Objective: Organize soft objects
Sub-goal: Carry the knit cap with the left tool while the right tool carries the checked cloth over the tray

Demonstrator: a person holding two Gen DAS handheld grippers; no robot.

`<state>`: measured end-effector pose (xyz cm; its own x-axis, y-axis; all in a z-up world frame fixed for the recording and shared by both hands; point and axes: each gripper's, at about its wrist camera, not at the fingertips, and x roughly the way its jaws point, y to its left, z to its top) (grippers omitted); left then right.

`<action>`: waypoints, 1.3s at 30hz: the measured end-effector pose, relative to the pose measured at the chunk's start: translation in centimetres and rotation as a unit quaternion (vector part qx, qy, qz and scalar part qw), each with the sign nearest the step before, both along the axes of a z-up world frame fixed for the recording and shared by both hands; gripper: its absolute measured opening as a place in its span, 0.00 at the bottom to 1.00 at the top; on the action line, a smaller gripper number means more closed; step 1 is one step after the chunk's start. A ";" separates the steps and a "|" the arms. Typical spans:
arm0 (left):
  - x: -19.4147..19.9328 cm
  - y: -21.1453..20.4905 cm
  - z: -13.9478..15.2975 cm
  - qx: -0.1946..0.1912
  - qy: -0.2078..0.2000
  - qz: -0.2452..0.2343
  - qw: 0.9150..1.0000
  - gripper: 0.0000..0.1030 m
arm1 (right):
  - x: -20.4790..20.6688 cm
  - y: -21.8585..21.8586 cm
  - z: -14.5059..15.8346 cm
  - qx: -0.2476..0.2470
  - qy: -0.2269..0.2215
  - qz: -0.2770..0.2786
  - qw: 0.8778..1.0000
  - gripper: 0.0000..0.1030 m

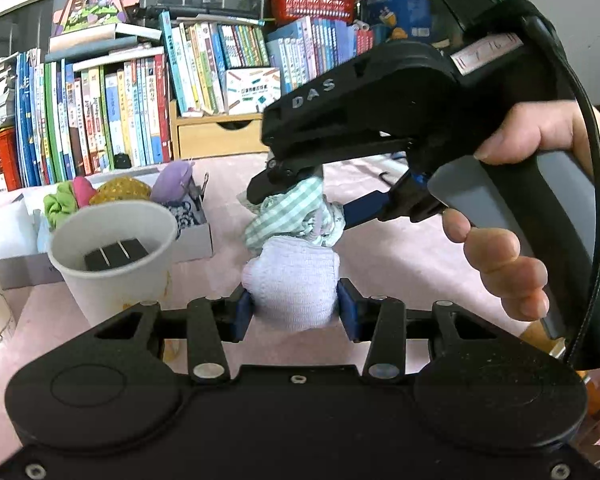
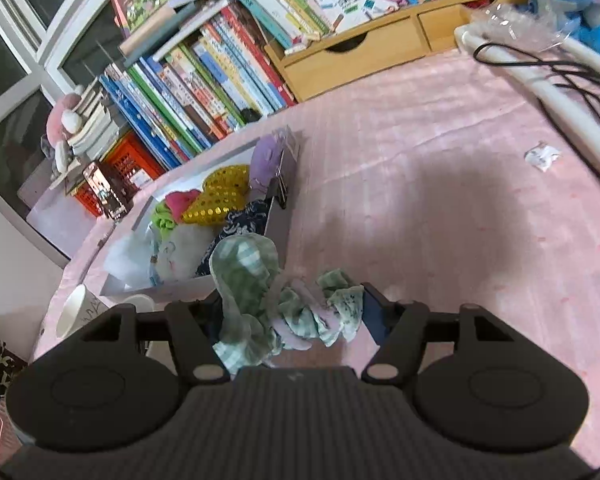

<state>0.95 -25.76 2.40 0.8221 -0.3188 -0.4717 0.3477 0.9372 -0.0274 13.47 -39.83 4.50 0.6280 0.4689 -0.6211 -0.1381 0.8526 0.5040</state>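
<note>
We read "DAS" in pale letters on the body of the right claw (image 1: pixel 300 196); nothing else legible — book spines at the back are too small/blurred, and the label on the right unit's top is washed out.

Hidden bits: in the left wrist view the right claw's tips are buried in the green checked cloth (image 1: pixel 288 216), so we can't see the pads there. In the right wrist view its left finger is mostly covered by the same cloth (image 2: pixel 256 300); the blue right pad shows, pressing the bunched fabric. So right claw is clenched on the green checked cloth, held above the pink table (image 2: pixel 440 200).

Left claw (image 1: pixel 296 308) is clamped on a white knit bundle (image 1: pixel 292 280), squeezed btw. both blue pads, just under the cloth and touching it.

Containers: grey box (image 2: pixel 280 224) on the table holds soft items — yellow sequin piece (image 2: pixel 220 196), lilac piece, pink, lime green, dark blue patterned, white fluff. Paper cup (image 1: pixel 112 256) just beside the box has a black block w/ two white lines inside.
</note>
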 end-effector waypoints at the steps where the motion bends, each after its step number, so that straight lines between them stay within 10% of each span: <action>1: -0.2 0.2 0.3 -0.002 -0.001 -0.004 1.000 0.40 | -0.3 -0.1 0.3 0.001 -0.004 -0.003 1.000 0.66; 17: -1.9 7.4 6.6 -0.032 -0.025 -0.018 0.999 0.40 | -3.2 1.0 4.4 0.005 -0.055 -0.034 0.998 0.66; 39: 6.3 18.3 12.3 -0.020 -0.025 0.038 0.999 0.40 | -0.1 7.3 8.3 -0.014 -0.089 0.005 0.996 0.66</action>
